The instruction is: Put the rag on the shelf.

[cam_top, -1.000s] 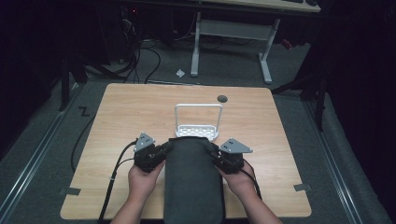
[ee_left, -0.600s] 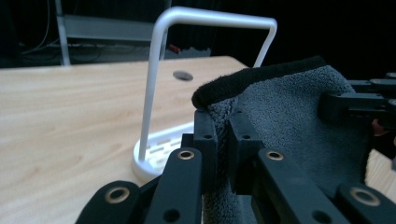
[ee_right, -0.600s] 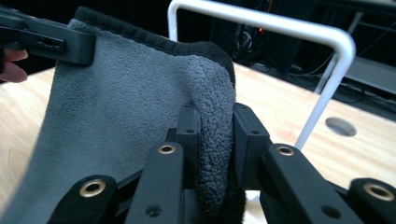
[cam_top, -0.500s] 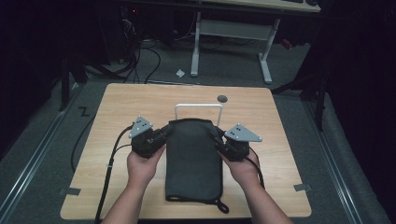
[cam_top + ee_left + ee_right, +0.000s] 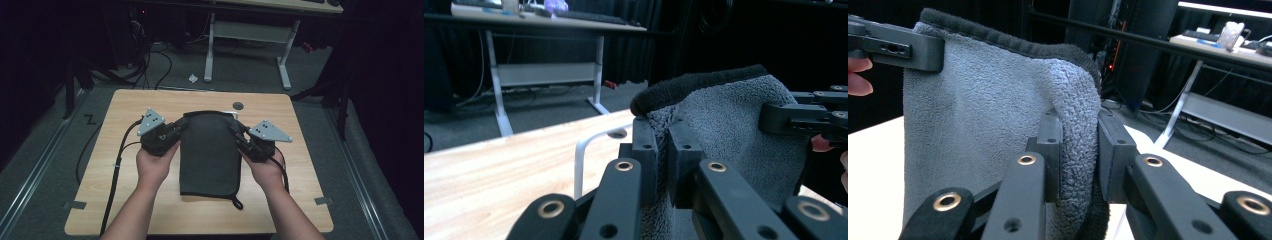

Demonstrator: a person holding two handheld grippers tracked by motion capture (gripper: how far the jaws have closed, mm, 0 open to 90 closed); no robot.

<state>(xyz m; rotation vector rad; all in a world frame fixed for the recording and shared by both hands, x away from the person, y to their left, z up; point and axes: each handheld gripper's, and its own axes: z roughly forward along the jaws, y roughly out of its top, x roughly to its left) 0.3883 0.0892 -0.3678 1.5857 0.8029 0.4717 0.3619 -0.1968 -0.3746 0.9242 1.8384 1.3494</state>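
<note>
So right now I've got the grey towel [image 5: 209, 152] pinched at both top corners, hanging in the middle of the high view, its upper edge near the middle of the frame and the bottom hem toward the lower middle. My left gripper [image 5: 176, 131] has its jaws nearly shut on the left corner; in the left gripper view the fleece is squeezed thin between the two black pads [image 5: 645, 150]. My right gripper [image 5: 239, 135] is clamped on the other corner, jaws a bit wider since there's a thicker fold of pile bunched between the pads [image 5: 1050, 150].

Step-wise I'd call this the lift-and-carry part: towel's up, spread between my hands, above the wooden table [image 5: 125, 105]. Behind it there's a white wire rack [image 5: 591, 150]; a curved white bar of it shows left of centre in the left gripper view. My guess is the towel is headed over that bar. So the next move needs both hands going forward together, keeping the top edge taut and level, high enough that the hem clears the bar before lowering.

The towel itself: dark charcoal from above, lighter blue-grey and fluffy up close, with a darker bound edge along the top. A small loop [image 5: 236, 202] dangles at the lower right corner. Looks soft and floppy, so it'll sag if my hands drift together.
</note>
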